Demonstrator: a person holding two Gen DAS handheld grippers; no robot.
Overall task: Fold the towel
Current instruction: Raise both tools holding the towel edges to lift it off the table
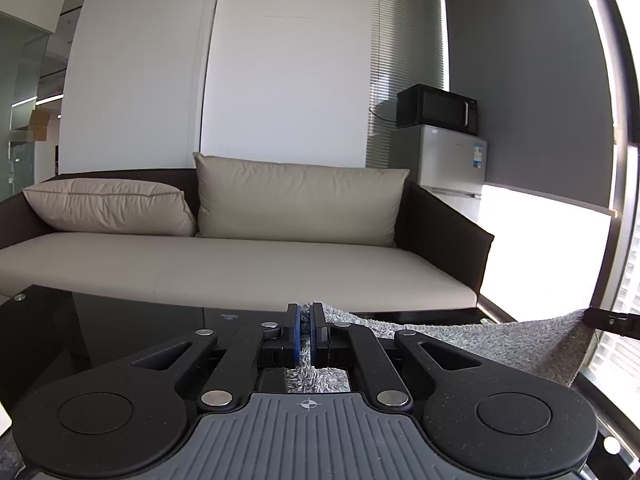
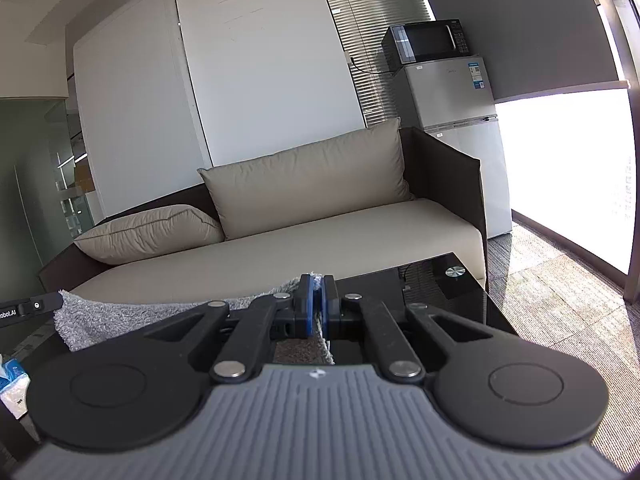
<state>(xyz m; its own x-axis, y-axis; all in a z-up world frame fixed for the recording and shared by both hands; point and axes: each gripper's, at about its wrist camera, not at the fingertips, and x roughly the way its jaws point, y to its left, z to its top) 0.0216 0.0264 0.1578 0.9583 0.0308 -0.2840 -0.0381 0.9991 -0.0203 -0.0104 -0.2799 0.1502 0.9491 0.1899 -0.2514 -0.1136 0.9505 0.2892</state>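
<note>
Each hand-held gripper, left (image 1: 305, 312) and right (image 2: 317, 283), pinches a corner of the grey towel (image 1: 500, 342) above the black tabletop (image 1: 120, 320), sofa (image 1: 240, 256) at 12 o'clock.

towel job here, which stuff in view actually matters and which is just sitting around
In the job:
grey towel
left gripper, shut on the towel
right gripper, shut on the towel
black glass table

Just around:
sofa
cushions
microwave
fridge
tissue pack
</note>
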